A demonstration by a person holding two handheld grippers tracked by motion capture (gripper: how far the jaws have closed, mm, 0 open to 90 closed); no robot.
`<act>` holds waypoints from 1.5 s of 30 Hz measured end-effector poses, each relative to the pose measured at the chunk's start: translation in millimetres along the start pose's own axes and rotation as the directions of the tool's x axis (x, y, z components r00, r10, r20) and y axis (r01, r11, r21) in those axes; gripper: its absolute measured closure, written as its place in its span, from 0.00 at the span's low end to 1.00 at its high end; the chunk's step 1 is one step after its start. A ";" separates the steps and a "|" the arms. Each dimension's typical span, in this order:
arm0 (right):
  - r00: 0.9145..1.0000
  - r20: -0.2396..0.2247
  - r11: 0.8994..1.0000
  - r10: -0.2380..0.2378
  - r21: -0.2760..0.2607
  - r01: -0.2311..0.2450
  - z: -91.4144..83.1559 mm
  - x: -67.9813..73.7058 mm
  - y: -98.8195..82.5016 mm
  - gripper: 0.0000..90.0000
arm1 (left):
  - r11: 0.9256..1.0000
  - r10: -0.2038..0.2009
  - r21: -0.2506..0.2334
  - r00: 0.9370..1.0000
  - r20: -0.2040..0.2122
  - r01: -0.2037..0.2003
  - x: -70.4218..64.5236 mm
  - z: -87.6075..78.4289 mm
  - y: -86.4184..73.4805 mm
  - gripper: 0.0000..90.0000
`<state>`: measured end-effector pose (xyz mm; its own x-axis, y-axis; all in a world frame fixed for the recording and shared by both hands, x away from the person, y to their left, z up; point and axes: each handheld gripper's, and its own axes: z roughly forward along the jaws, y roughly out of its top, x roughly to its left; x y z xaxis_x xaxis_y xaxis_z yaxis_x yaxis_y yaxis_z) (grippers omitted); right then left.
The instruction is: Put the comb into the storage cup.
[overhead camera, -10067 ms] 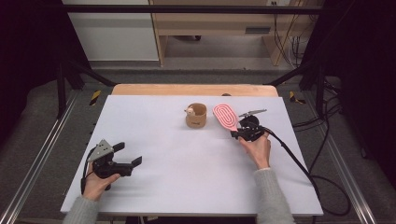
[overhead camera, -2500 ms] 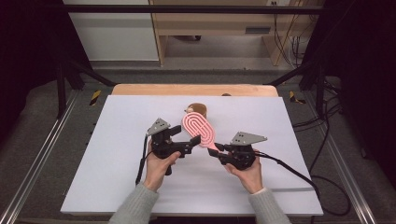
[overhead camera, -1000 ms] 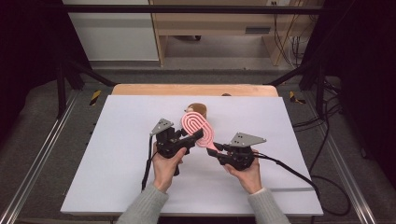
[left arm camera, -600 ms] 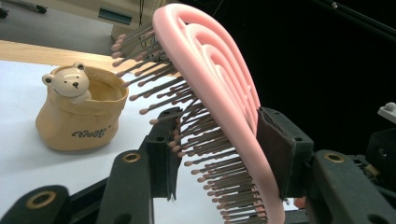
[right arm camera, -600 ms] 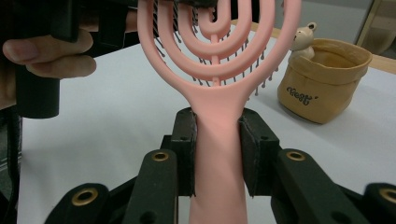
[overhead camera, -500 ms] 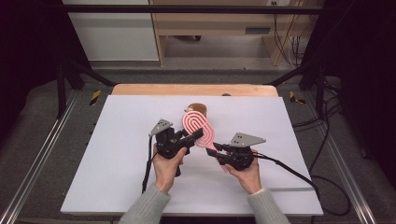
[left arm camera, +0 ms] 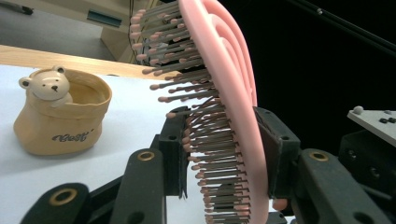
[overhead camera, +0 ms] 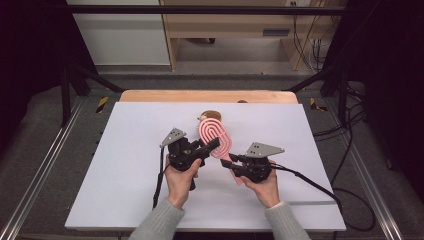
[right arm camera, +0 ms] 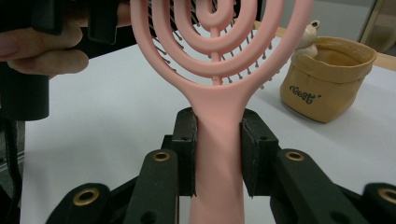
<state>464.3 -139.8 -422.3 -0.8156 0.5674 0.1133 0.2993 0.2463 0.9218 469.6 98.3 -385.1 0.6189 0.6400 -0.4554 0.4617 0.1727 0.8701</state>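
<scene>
Above the white counter (overhead camera: 125, 165), the pink hairbrush (overhead camera: 216, 137) looks light and stiff: right hand-held gripper (right arm camera: 217, 140) clamps the handle, the sensible spot, while the left hand-held gripper (left arm camera: 224, 154) has just been closing across the springy bristled head.

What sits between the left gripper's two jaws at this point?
The pink hairbrush head: the left gripper has just been closing on its bristles and back, seen in the left gripper view.
</scene>
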 end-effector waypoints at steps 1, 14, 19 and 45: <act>1.000 0.000 1.000 0.001 0.000 -0.001 0.1 0.0 0.0 0.79 | 1.000 -0.001 -0.002 1.000 0.004 0.001 -0.5 0.0 0.0 0.66; 1.000 -0.007 1.000 0.003 -0.001 -0.003 0.1 -0.3 0.2 0.79 | 0.999 0.033 -0.012 0.999 0.043 -0.033 -7.4 0.0 0.2 0.70; 1.000 -0.010 1.000 0.003 -0.002 -0.003 0.2 -0.5 0.3 0.78 | 0.998 0.056 -0.018 0.997 0.053 -0.055 -9.5 0.3 0.0 0.70; 1.000 0.001 1.000 0.007 -0.028 -0.007 -4.4 -2.4 4.4 0.55 | 0.985 0.173 -0.006 0.984 0.029 -0.173 -16.7 0.6 16.9 0.70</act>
<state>465.4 -143.6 -416.9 -0.8129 0.5699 0.1196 0.2915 0.2204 0.9308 467.5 90.1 -363.0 0.7076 0.6382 -0.3031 0.3439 0.0637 0.9368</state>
